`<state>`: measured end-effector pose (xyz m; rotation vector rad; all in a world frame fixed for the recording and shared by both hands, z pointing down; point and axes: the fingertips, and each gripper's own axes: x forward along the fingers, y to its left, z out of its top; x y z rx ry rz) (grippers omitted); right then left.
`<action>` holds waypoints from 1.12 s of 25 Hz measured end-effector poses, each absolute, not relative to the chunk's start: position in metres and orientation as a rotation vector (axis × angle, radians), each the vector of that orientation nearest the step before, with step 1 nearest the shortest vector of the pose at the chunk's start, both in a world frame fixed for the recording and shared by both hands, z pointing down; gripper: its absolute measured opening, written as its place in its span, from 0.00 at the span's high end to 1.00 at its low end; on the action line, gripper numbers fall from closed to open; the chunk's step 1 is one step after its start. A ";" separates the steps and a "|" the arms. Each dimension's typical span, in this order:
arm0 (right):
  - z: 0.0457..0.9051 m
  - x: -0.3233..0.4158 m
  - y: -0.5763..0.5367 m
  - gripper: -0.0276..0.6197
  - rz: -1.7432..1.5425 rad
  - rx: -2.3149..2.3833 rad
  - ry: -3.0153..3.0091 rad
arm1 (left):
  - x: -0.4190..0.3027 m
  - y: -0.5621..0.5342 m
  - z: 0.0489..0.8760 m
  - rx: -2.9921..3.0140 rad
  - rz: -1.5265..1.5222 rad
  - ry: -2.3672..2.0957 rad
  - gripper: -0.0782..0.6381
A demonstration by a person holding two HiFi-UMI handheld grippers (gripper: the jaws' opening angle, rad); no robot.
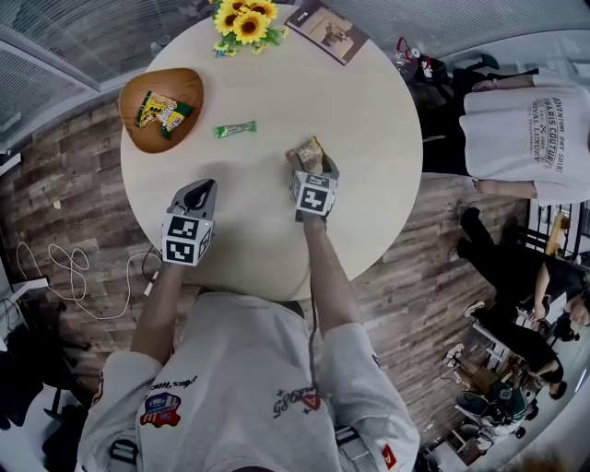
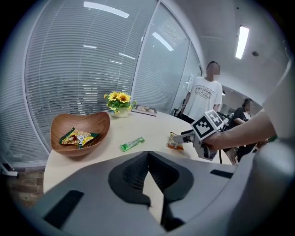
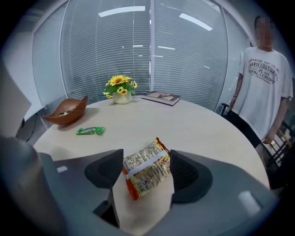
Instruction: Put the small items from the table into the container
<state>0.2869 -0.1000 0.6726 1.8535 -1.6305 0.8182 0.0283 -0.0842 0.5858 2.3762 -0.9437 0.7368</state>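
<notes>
An orange snack packet (image 3: 147, 173) lies flat on the round table (image 1: 369, 111), between the spread jaws of my right gripper (image 3: 146, 162), which is open around it. From above, that gripper (image 1: 313, 166) sits near the table's middle with the packet (image 1: 307, 152) at its tips. My left gripper (image 1: 197, 187) hovers over the table's near left; its jaws (image 2: 148, 156) are shut and hold nothing. A green candy bar (image 1: 235, 129) lies between the grippers and the wooden bowl (image 1: 189, 83) at the far left. The bowl holds a few snack packs.
A pot of sunflowers (image 1: 244, 23) and a book (image 1: 327, 29) stand at the table's far edge. A person in a white T-shirt (image 1: 525, 129) stands right of the table. More people sit at the lower right. A cable (image 1: 64, 267) lies on the floor at left.
</notes>
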 end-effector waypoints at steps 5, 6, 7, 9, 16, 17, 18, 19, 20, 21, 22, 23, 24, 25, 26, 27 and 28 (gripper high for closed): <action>0.691 0.293 -0.104 0.52 0.849 1.865 -1.554 | 0.016 -0.089 0.588 2.357 0.743 -0.970 0.88; 0.693 0.294 -0.103 0.52 0.850 1.863 -1.545 | 0.014 -0.090 0.589 2.354 0.744 -0.975 0.88; 0.693 0.294 -0.102 0.54 0.853 1.857 -1.544 | 0.013 -0.090 0.589 2.352 0.743 -0.979 0.88; 0.694 0.291 -0.100 0.59 0.863 1.830 -1.557 | 0.011 -0.091 0.591 2.349 0.743 -0.983 0.88; 0.694 0.280 -0.095 0.69 0.936 1.758 -1.591 | 0.015 -0.089 0.592 2.351 0.733 -0.970 0.88; 0.693 0.278 -0.095 0.69 0.940 1.753 -1.596 | 0.015 -0.088 0.592 2.352 0.732 -0.973 0.88; 0.691 0.276 -0.095 0.70 0.942 1.749 -1.606 | 0.014 -0.088 0.591 2.350 0.728 -0.982 0.88; 0.686 0.273 -0.096 0.71 0.936 1.747 -1.621 | 0.012 -0.088 0.590 2.346 0.722 -0.994 0.88; 0.678 0.269 -0.099 0.71 0.919 1.749 -1.644 | 0.010 -0.089 0.589 2.342 0.714 -1.008 0.88; 0.669 0.264 -0.104 0.71 0.892 1.750 -1.675 | 0.008 -0.092 0.588 2.338 0.706 -1.022 0.88; 0.658 0.257 -0.113 0.71 0.861 1.746 -1.715 | 0.006 -0.095 0.587 2.334 0.698 -1.036 0.88; 0.647 0.247 -0.123 0.71 0.830 1.735 -1.760 | 0.002 -0.098 0.586 2.330 0.690 -1.051 0.88; 0.636 0.235 -0.134 0.71 0.802 1.715 -1.806 | -0.003 -0.101 0.585 2.324 0.681 -1.066 0.88; 0.626 0.220 -0.145 0.71 0.777 1.689 -1.852 | -0.009 -0.103 0.584 2.318 0.671 -1.079 0.88; 0.616 0.202 -0.156 0.71 0.754 1.657 -1.896 | -0.016 -0.106 0.583 2.313 0.663 -1.093 0.88; 0.608 0.183 -0.168 0.71 0.731 1.619 -1.941 | -0.024 -0.109 0.583 2.308 0.656 -1.110 0.88; 0.601 0.162 -0.180 0.71 0.707 1.575 -1.987 | -0.033 -0.112 0.582 2.300 0.651 -1.132 0.88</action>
